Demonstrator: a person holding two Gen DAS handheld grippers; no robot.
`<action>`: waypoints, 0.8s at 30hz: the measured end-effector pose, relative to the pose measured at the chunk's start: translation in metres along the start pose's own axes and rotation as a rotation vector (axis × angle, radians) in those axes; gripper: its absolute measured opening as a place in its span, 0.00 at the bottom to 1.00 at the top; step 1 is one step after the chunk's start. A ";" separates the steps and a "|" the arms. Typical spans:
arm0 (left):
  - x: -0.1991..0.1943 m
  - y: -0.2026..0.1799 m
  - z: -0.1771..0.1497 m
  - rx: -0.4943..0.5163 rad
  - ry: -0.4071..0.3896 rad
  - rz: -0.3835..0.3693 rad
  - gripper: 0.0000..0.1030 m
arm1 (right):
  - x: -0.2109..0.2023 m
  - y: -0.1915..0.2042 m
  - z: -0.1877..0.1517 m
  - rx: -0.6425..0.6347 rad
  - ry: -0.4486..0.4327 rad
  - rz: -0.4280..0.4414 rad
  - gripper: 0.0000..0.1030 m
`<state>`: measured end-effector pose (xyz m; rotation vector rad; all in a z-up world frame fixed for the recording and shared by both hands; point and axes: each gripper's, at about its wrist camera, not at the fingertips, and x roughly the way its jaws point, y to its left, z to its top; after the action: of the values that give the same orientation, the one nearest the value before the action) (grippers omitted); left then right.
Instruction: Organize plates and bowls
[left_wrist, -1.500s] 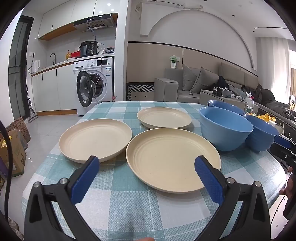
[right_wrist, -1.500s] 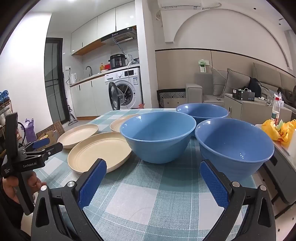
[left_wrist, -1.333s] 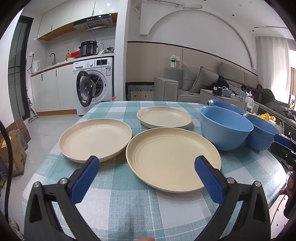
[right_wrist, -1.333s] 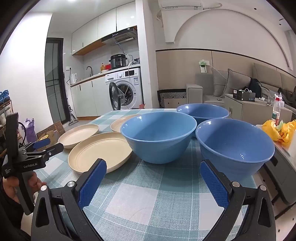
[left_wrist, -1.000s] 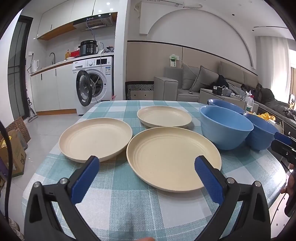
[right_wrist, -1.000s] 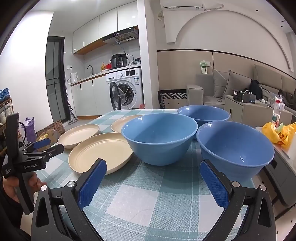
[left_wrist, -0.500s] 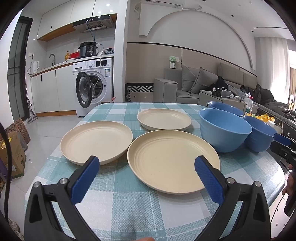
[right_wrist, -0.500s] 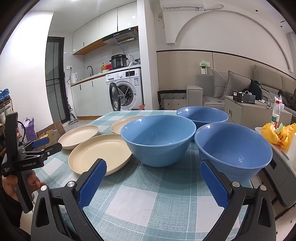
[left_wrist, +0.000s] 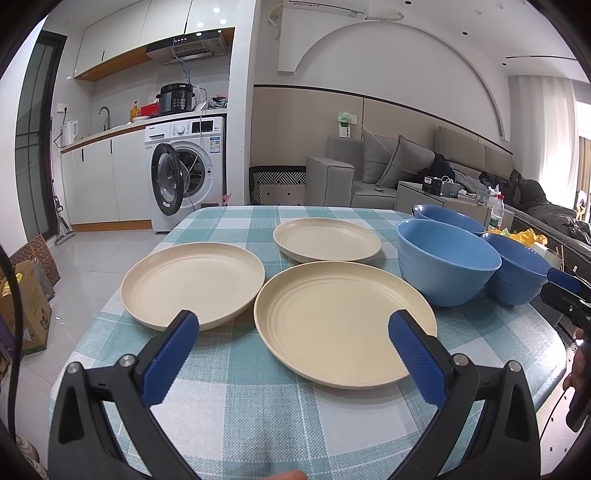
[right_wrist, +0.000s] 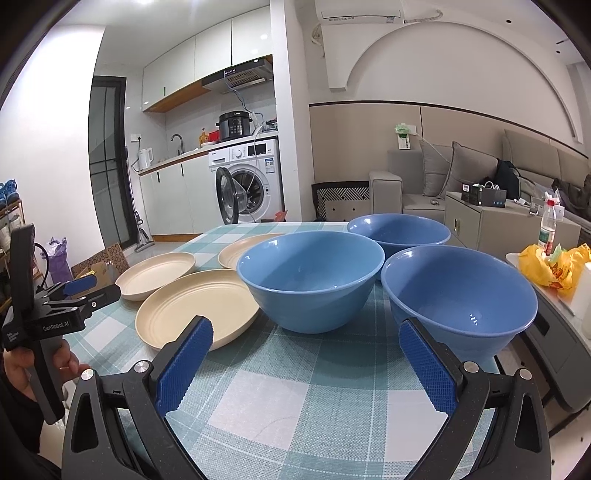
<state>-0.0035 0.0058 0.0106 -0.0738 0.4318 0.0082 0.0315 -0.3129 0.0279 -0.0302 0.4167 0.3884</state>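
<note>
Three cream plates lie on the checked table: a near one (left_wrist: 343, 328), one to its left (left_wrist: 192, 280) and a smaller far one (left_wrist: 327, 243). Three blue bowls stand to the right: the nearest middle bowl (right_wrist: 310, 280), a right bowl (right_wrist: 458, 299) and a far bowl (right_wrist: 399, 229). My left gripper (left_wrist: 291, 328) is open and empty, low over the near plate's front edge. My right gripper (right_wrist: 304, 343) is open and empty, in front of the middle and right bowls.
The table (left_wrist: 258, 398) has a teal and white checked cloth; its right edge lies just past the bowls. A yellow bag (right_wrist: 550, 266) and a bottle (right_wrist: 546, 229) sit on a side surface to the right. A washing machine (left_wrist: 184, 166) stands behind.
Both grippers have drifted slightly, the views shifting a little; the left view has lifted a bit. Nothing was grasped or moved on the table.
</note>
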 end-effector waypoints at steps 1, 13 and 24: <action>-0.001 0.000 0.000 0.001 0.000 0.001 1.00 | 0.000 0.000 0.000 0.001 0.001 0.000 1.00; -0.006 -0.004 0.006 0.012 -0.004 0.018 1.00 | -0.002 -0.004 -0.001 0.005 -0.004 0.013 1.00; -0.011 -0.004 0.018 -0.005 -0.008 0.043 1.00 | -0.015 -0.009 0.002 -0.003 -0.012 0.029 1.00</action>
<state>-0.0055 0.0037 0.0316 -0.0690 0.4257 0.0521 0.0230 -0.3263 0.0352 -0.0247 0.4049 0.4179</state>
